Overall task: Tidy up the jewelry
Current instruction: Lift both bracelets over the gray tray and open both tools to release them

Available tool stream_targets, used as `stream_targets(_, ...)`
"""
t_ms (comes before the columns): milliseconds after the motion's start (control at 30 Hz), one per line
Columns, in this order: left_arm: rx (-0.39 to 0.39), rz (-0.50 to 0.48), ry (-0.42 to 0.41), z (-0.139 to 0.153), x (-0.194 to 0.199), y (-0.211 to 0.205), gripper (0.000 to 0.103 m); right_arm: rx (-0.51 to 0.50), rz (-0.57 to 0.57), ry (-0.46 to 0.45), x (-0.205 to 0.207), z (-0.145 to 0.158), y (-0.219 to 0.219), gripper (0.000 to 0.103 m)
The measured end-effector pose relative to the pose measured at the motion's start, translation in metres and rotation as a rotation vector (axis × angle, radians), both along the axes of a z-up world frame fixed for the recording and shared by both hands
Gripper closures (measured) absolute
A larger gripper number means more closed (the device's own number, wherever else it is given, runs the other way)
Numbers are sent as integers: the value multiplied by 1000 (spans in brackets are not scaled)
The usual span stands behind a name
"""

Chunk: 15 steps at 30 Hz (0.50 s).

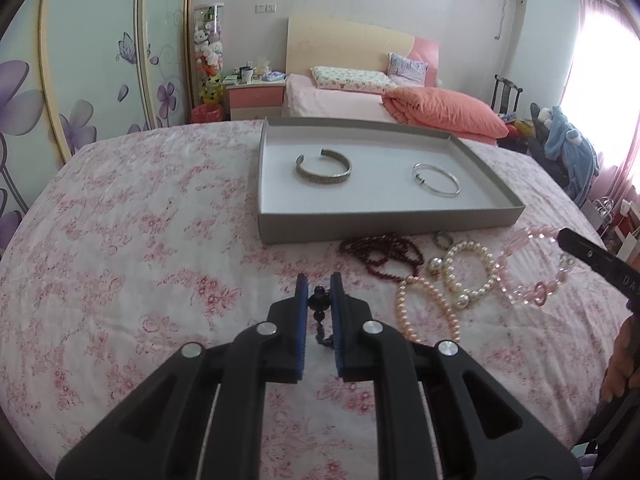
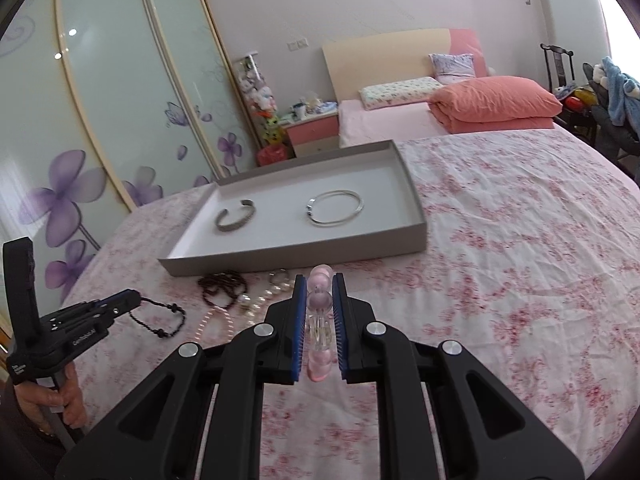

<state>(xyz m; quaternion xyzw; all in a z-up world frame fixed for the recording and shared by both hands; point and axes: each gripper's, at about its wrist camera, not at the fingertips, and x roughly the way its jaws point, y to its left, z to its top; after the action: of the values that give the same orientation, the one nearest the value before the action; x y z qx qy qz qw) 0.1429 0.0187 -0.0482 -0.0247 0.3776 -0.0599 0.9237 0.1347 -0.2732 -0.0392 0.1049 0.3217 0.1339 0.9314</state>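
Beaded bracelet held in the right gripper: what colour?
Translucent pink with clear beads; the left wrist view shows it best.

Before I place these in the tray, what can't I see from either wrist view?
- Black bead bracelet, left wrist view: the left tool hides most of its loop.
- Pink bead bracelet, right wrist view: the right tool covers its sides.
- Small ring, left view: too small to identify.
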Motion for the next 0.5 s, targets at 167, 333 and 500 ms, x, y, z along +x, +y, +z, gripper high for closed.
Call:
stream_targets(167, -12, -10, -17, 5, -3, -2, 91, 10, 16, -14, -2, 2, 8, 89)
stream_targets(333, -19, -12, -23, 7, -4, -4, 91, 14, 19, -27, -4, 3, 10, 89)
stream_targets(500, -29, -10, -42, 12, -6, -3, 91, 19, 16, -48, -7, 8, 11, 89)
